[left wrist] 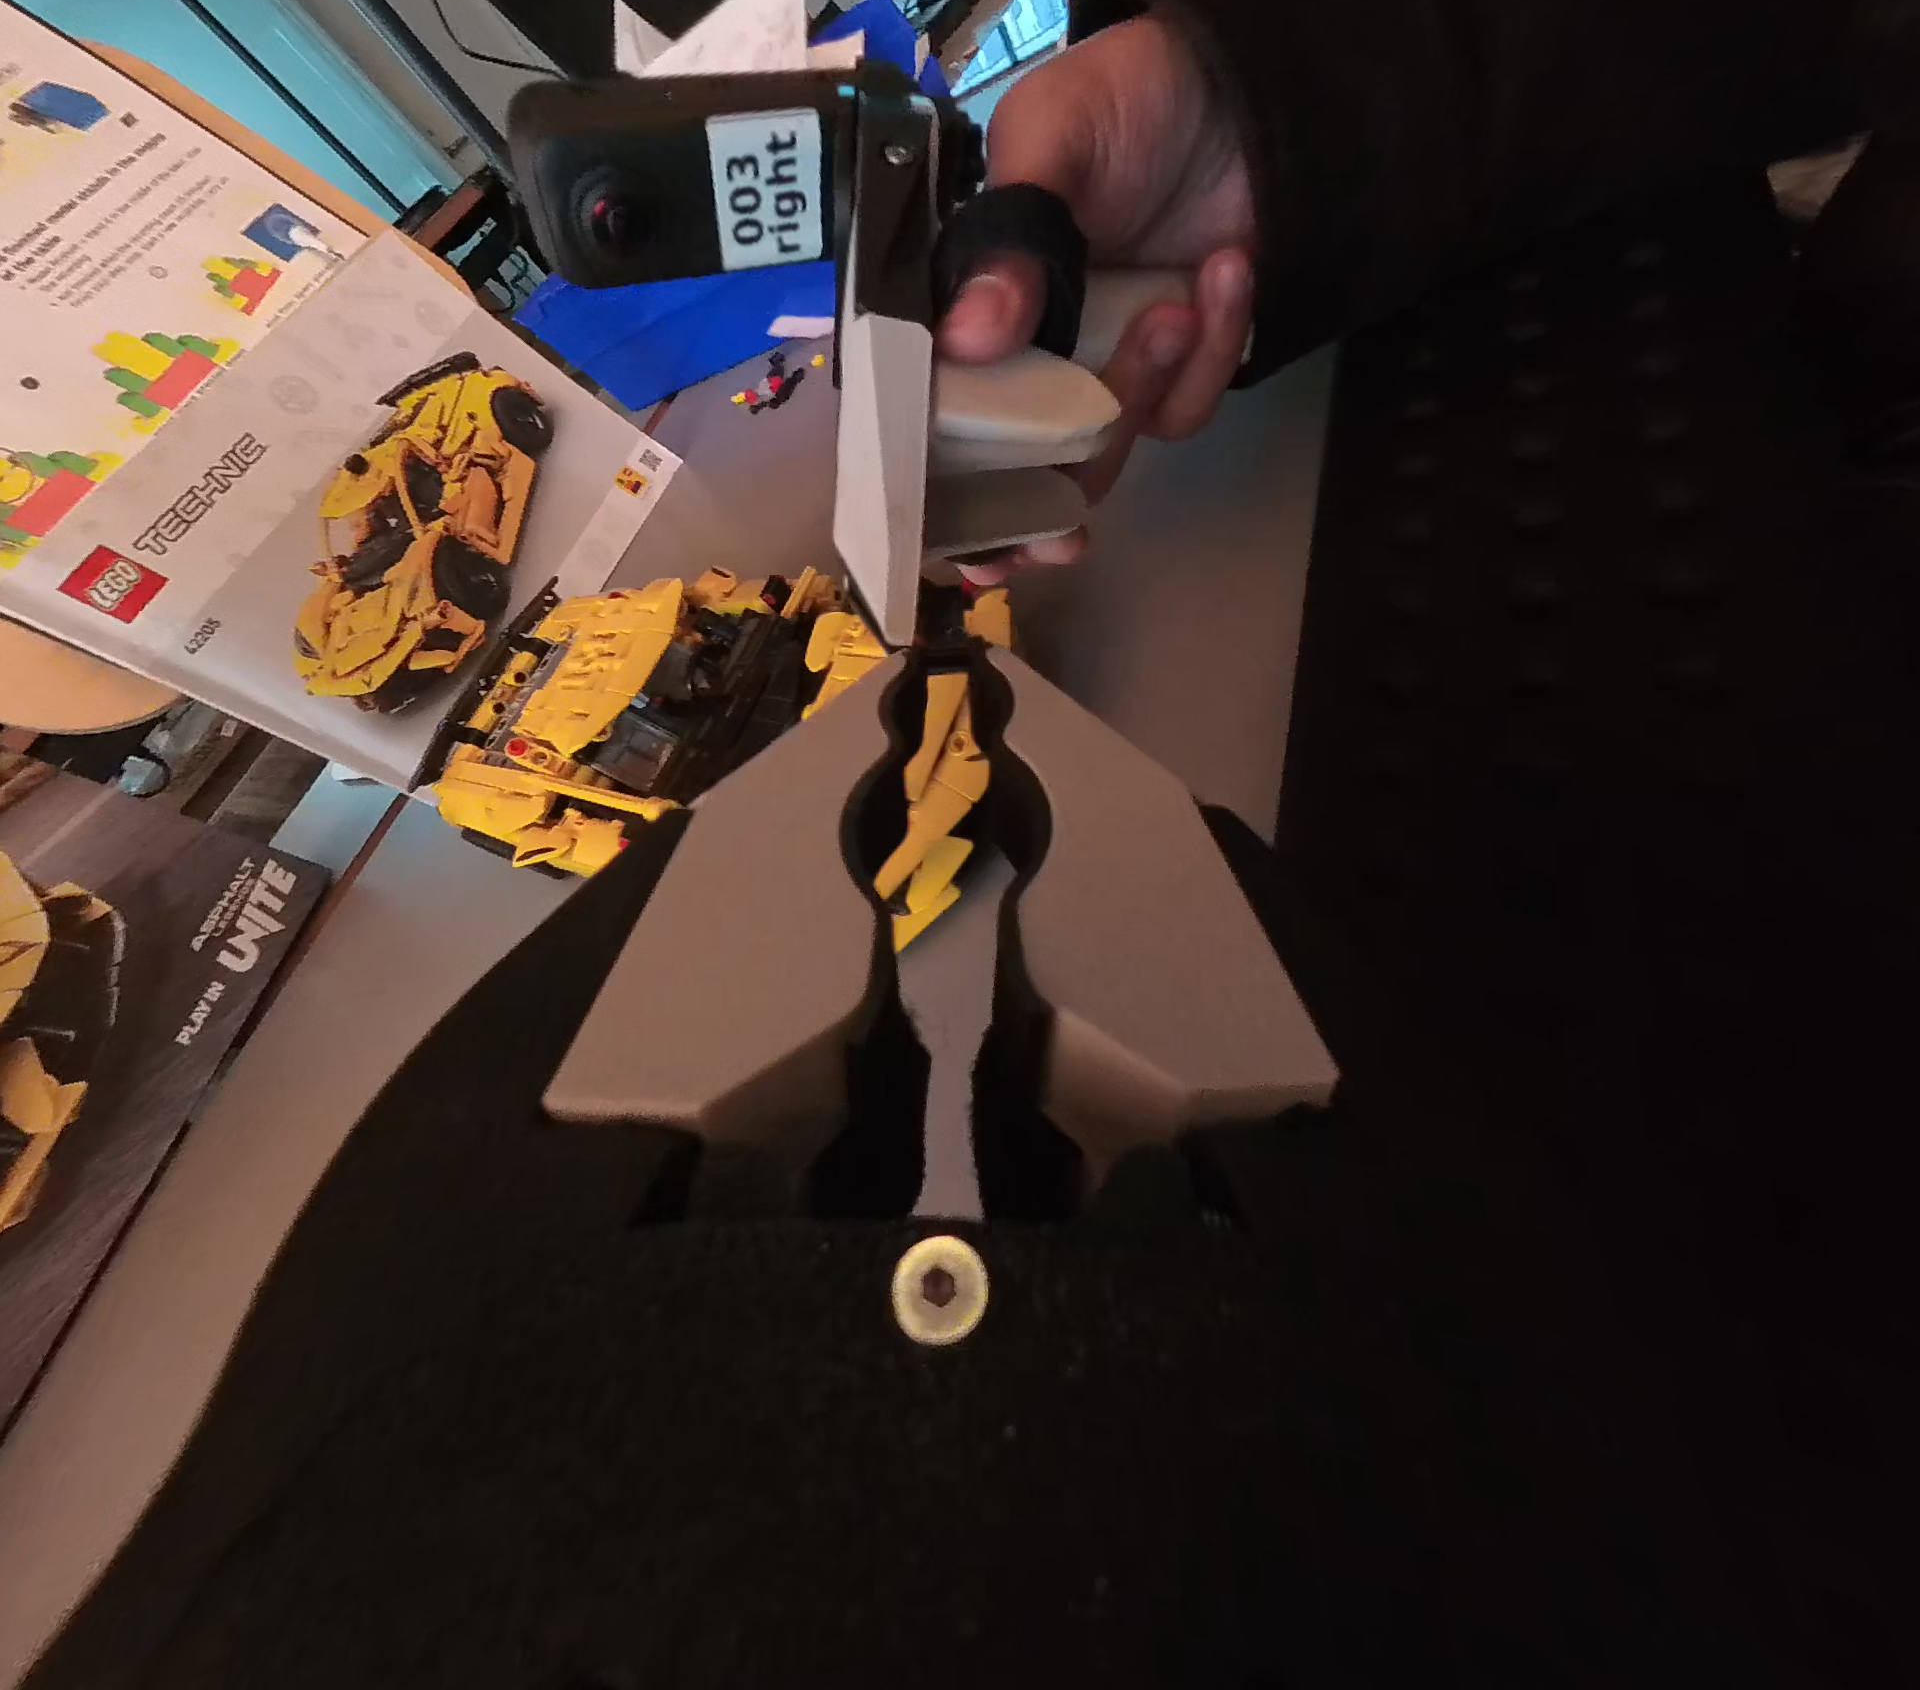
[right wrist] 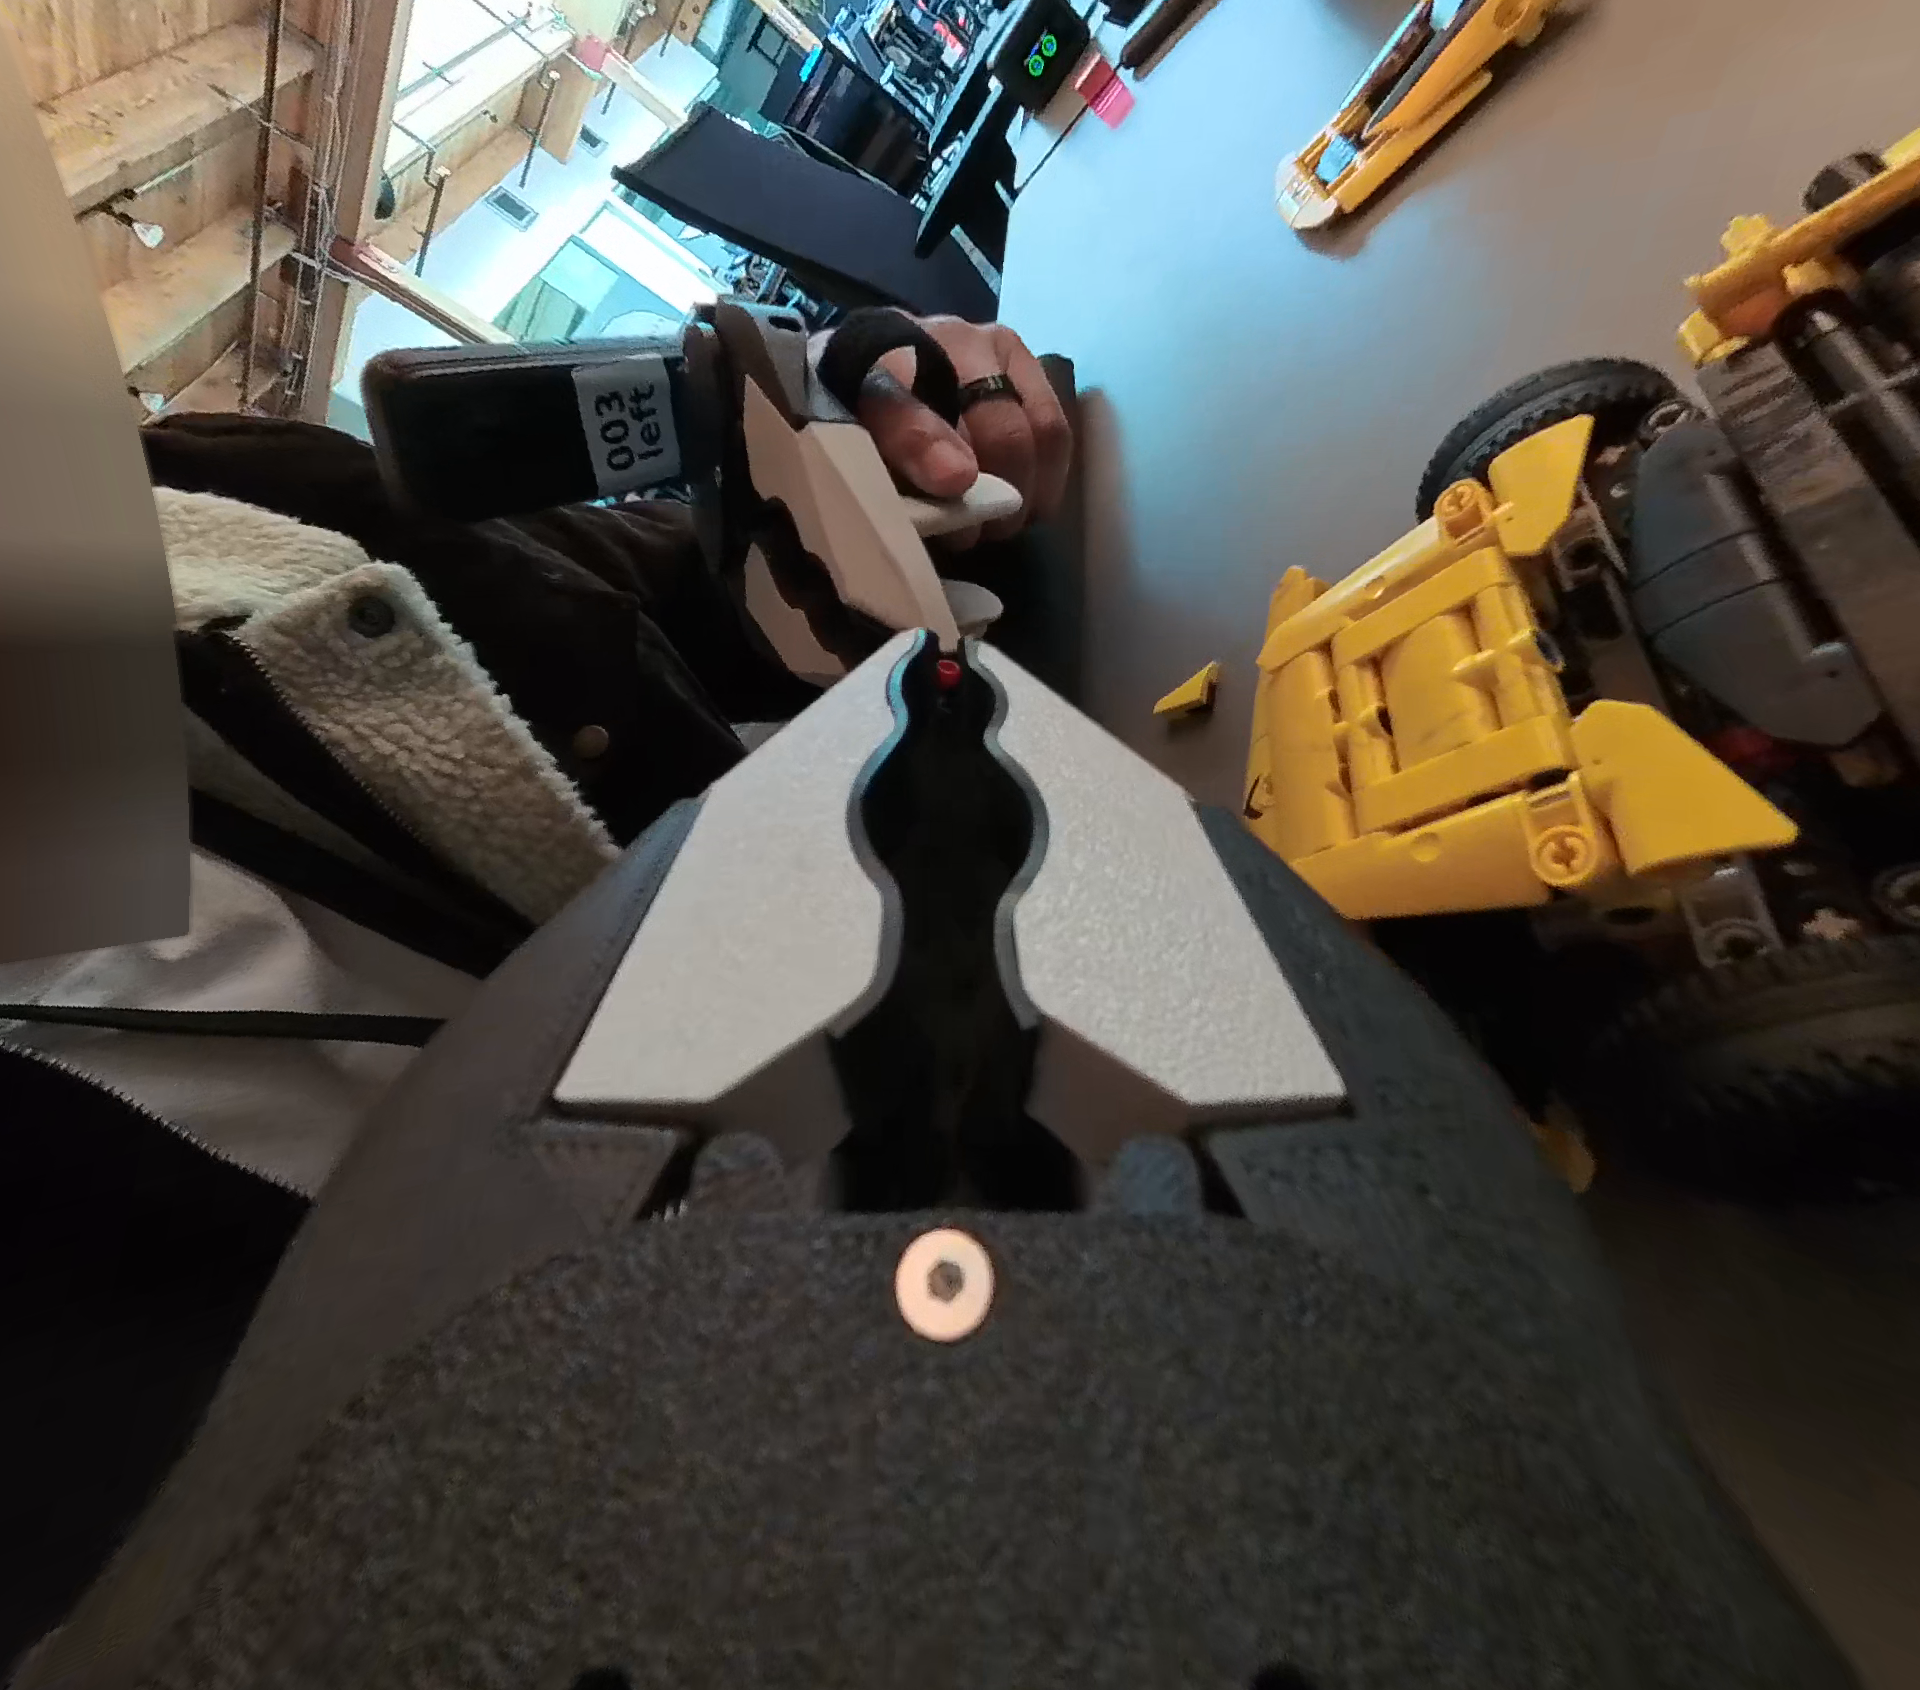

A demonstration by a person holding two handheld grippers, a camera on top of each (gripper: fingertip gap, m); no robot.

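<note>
The left gripper (left wrist: 940, 653) and right gripper (right wrist: 940, 653) meet tip to tip above the table (left wrist: 1164, 601); the right's jaws are nearly closed on a tiny red-topped piece (right wrist: 945, 672) that looks light, hard, slick and easy to drop, best pinched by its sides, while the left's are drawn close, and I cannot tell whether they grip anything. Beyond them lies a yellow brick car (left wrist: 644, 705), a rigid shell of glossy angular panels on ribbed black tyres, likely to shed parts if squeezed. Farther off are a loose yellow section (right wrist: 1423, 71), a matte booklet (left wrist: 343, 497) and a person's hand (left wrist: 1132, 227) on the right gripper.
</note>
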